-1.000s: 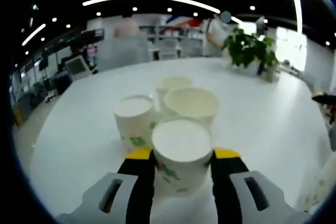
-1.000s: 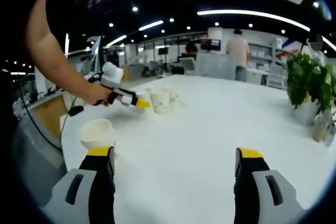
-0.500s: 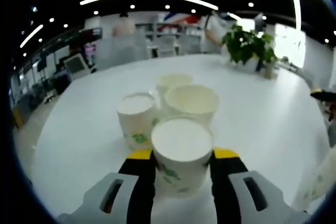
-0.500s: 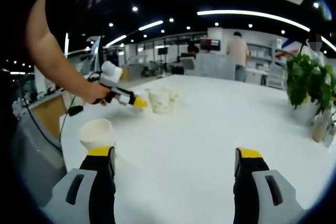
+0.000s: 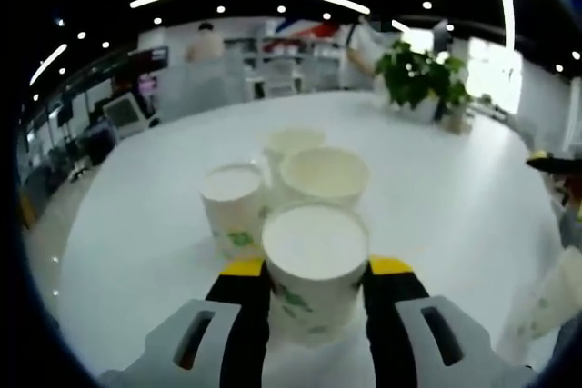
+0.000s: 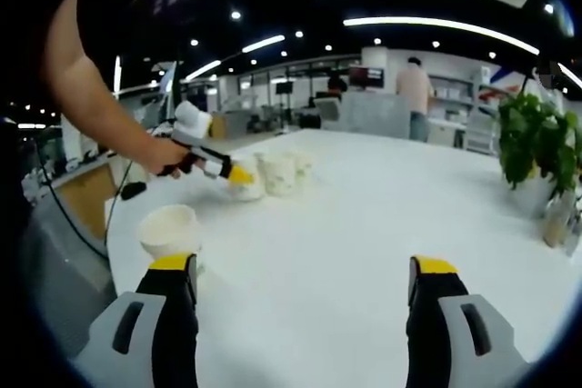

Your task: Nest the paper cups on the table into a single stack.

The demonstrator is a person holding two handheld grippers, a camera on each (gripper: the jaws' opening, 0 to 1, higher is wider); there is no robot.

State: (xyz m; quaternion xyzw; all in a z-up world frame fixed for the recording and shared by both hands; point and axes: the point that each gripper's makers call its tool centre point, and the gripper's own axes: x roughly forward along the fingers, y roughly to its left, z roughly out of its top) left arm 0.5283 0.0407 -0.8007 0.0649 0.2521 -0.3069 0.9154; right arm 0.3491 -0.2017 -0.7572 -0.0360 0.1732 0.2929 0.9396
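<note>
In the left gripper view my left gripper (image 5: 314, 268) is shut on a white paper cup (image 5: 314, 252) with green print, held upright between the yellow-tipped jaws. Just beyond it three more cups stand close together: one on the left (image 5: 235, 206), a wider one (image 5: 325, 177) and one behind (image 5: 293, 143). In the right gripper view my right gripper (image 6: 303, 265) is open wide over the white table (image 6: 364, 224) with nothing between its jaws. A lone cup (image 6: 168, 229) stands beside its left jaw. Farther off, a hand holds the left gripper (image 6: 218, 168) at the cup cluster (image 6: 277, 173).
A potted plant (image 5: 418, 79) (image 6: 536, 156) stands near the table's far edge. Another cup (image 5: 555, 306) shows at the right border of the left gripper view. People stand at counters in the background (image 6: 414, 88). The table edge runs close on the left (image 6: 114, 243).
The left gripper has shifted slightly while keeping its hold on the cup. The right gripper has stayed open and still.
</note>
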